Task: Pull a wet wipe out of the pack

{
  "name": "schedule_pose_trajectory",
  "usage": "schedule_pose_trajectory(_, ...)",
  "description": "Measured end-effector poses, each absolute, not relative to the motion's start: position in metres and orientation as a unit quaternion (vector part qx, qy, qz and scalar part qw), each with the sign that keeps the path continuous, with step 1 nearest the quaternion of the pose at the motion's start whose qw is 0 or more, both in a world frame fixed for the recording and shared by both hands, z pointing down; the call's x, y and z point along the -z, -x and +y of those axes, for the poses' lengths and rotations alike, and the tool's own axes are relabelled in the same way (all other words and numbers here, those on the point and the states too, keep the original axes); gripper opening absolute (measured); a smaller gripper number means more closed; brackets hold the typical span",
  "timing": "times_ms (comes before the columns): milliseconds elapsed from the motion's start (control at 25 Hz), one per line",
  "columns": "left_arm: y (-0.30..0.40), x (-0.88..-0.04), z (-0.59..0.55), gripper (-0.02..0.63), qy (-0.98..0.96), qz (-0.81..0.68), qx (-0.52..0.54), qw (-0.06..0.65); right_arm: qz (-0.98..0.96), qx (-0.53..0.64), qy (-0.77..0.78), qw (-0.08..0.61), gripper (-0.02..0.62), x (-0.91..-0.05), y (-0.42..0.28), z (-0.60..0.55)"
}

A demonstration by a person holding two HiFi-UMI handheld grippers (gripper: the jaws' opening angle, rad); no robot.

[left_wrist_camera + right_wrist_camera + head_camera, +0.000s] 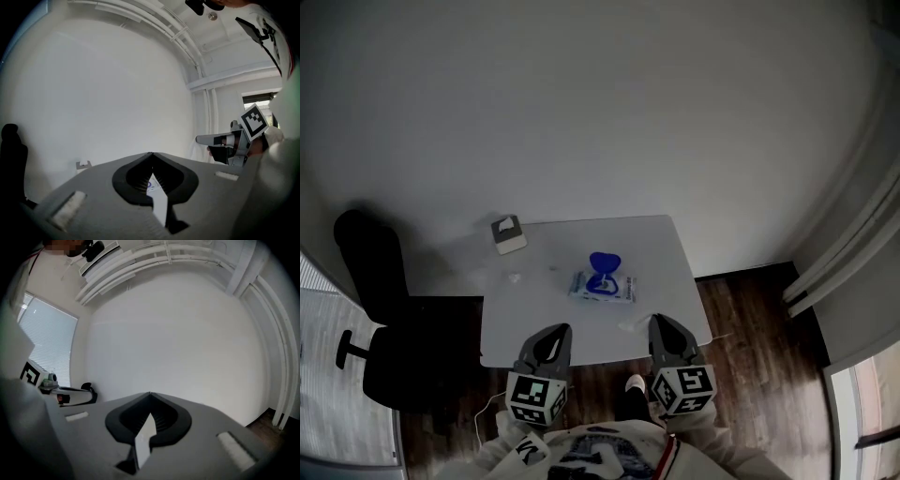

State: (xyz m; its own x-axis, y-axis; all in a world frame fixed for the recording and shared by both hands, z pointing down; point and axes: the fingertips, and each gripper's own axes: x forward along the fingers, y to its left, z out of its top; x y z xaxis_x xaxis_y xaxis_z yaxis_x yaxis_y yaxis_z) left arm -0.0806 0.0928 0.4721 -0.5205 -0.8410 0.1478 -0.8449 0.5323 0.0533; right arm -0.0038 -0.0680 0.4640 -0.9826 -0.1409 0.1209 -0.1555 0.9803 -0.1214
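Looking steeply down from head height, the scene is a plain room with a white wall (600,112) and a dark wood floor (750,309). At far left, slatted blinds (328,375) cover a window, and a black office chair (380,309) stands just beside the left edge of a white rectangular surface (544,300). Near the surface's back left corner sits a small grey and white box (508,234); no writing on it can be made out.

At the near edge, the left tongs (561,330) point toward the wall. Their own view shows the jaws together, tips meeting, with nothing gripped (151,154). A cube with black and white square markers (535,397) rides behind them.

The wet wipe pack (602,286) lies flat near the middle of the surface, well apart from both tongs, its blue lid (604,263) flipped up and open. Its label carries blue print too small to read.

To the right, the right tongs (660,322) also reach over the near edge. Their jaws are closed on nothing (150,393), and only a sliver of white shows through the gap below the tips. A light shoe (635,382) shows on the floor between the two tongs. At far right, a white frame (839,262) runs along the wall.
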Motion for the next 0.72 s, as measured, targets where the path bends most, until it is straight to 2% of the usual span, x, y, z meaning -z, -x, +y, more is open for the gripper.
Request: schedule_pose_trajectory(720,0.034,-0.461,0.130,0.005,-0.469,-0.880,-0.011,0.073,-0.996,-0.049,-0.048,0.061,0.006,-0.455,-0.039,-0.020)
